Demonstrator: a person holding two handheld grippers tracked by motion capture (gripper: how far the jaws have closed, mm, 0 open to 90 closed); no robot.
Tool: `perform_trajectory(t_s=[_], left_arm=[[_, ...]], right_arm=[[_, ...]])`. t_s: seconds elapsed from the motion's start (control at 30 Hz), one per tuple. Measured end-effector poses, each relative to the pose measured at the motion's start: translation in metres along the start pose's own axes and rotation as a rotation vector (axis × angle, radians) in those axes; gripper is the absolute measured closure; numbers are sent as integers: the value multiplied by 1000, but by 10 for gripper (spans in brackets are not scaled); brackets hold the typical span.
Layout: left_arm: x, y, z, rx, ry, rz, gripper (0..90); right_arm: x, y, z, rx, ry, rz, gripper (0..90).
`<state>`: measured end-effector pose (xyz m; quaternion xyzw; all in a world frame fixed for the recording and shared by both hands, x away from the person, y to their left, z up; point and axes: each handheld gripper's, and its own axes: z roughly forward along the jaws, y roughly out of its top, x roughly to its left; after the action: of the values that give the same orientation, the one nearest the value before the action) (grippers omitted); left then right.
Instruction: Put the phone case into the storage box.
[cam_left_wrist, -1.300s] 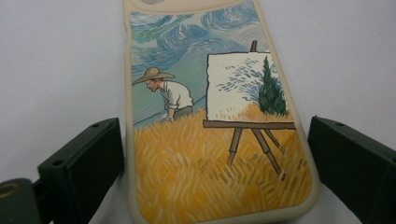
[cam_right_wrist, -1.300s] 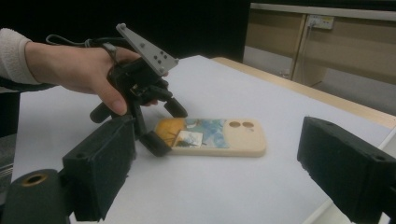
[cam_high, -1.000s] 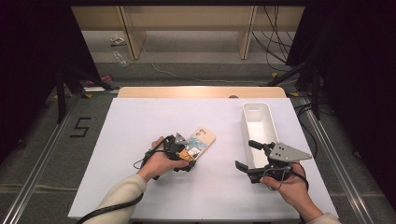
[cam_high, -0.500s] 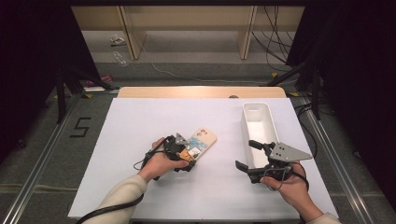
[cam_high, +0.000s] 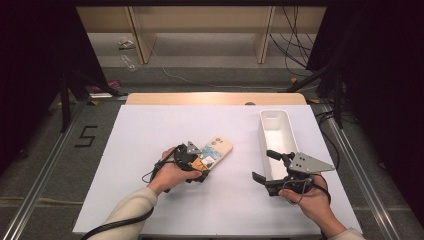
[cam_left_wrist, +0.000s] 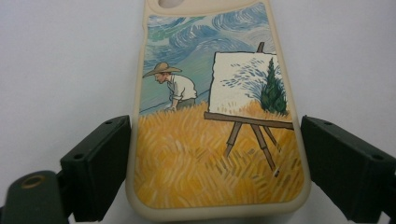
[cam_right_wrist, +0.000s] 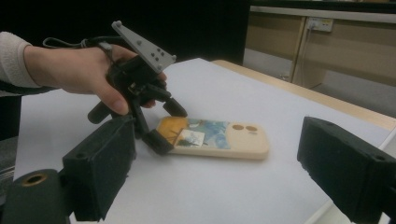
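Near the middle of the white table (cam_high: 150, 125), your left gripper (cam_high: 197, 164) sat over the near end of the phone case (cam_high: 217, 150), which lay flat, printed side up, its camera cut-out end pointing away from you toward the far right. Your left gripper's view showed the case (cam_left_wrist: 219, 140) between its two black jaws: the left jaw stood right at the case's edge, while a thin strip of table showed between the right jaw and the other edge, so the pads were not pressing and nothing was gripped. From the right gripper's view you could see those jaws straddling the orange end of the case (cam_right_wrist: 215, 135), one on each long side, with your left hand (cam_right_wrist: 79, 74) above them and the case resting on the table, not lifted.

Your right gripper (cam_high: 277, 172) hovered well apart from the case, at the near right, just beside the near end of the white bin (cam_high: 275, 130). Its jaws stood wide with nothing between them; past them its own camera looked across the table at the case and at your left gripper (cam_right_wrist: 161, 123).

The bin stood lengthwise along the right side of the table, near end by your right hand (cam_high: 305, 197). The painted print on the case showed a figure in a straw hat, a wheat field and an easel
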<state>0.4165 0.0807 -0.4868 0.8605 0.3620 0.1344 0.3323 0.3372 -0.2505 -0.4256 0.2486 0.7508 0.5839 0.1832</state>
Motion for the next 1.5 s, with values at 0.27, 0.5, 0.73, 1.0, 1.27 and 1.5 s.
perform_trajectory(t_s=[0.27,0.5,0.73,1.0,1.27,1.5], left_arm=[[0,4,-6,-23,6,-5,114],[-1,9,-15,-55,13,-5,116],[-1,13,-24,-78,18,-9,116],[-1,14,-41,-127,27,4,116],[-6,12,-57,-178,24,7,116],[-8,7,-72,-213,24,7,116]], right_arm=[[0,0,0,-1,0,2,124],[0,0,0,-4,0,3,124],[0,1,0,-3,-2,2,123],[0,4,1,-13,-2,10,124],[3,11,6,-17,12,4,120],[3,22,16,-37,12,16,114]])
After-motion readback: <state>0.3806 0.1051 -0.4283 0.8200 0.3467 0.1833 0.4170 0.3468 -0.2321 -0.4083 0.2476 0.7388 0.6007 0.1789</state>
